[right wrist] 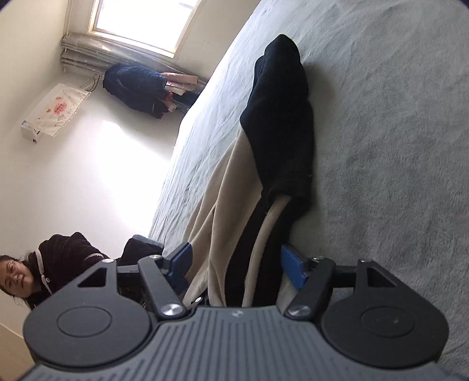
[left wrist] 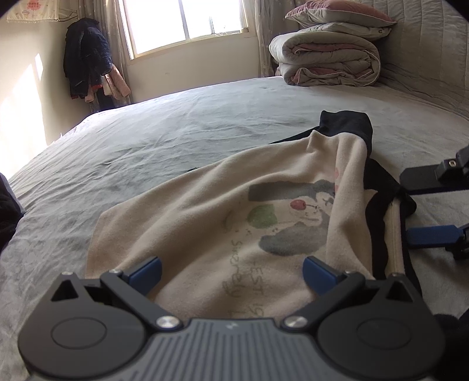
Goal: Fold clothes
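Grey bed (left wrist: 176, 129) fills a sunlit bedroom, with a window (left wrist: 187, 20) at 12 o'clock and folded quilts (left wrist: 325, 58) at 1 o'clock in the left view. A cream top (left wrist: 234, 211) with black sleeves and a cartoon print lies on the bed. Left claw (left wrist: 231, 274) hovers over its near hem, blue fingers spread, pinching nothing. Right claw (right wrist: 239, 263), turned on its side, sits at the top's 3 o'clock edge, fingers spread either side of the fabric without pressing it. A person in a dark jacket (right wrist: 67, 258) is beside the bed.
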A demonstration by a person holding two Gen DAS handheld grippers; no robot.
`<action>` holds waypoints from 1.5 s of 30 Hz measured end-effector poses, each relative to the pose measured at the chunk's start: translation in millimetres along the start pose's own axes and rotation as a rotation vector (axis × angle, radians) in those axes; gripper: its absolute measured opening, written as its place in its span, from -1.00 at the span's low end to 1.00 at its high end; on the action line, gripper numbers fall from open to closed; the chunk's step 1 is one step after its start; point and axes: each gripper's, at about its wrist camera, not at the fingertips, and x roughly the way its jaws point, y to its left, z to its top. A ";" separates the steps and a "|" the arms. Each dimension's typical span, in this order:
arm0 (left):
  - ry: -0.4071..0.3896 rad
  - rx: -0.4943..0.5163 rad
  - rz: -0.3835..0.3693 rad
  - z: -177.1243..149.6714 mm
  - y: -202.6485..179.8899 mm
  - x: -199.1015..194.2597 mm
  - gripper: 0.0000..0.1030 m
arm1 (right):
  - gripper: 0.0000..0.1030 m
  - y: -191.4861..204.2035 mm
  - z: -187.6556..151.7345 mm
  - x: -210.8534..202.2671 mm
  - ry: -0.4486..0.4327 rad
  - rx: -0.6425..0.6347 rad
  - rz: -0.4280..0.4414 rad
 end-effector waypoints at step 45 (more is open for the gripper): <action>0.014 -0.048 -0.043 -4.7 7.3 -2.8 0.99 | -0.73 30.4 18.4 23.9 -0.047 -0.417 -0.084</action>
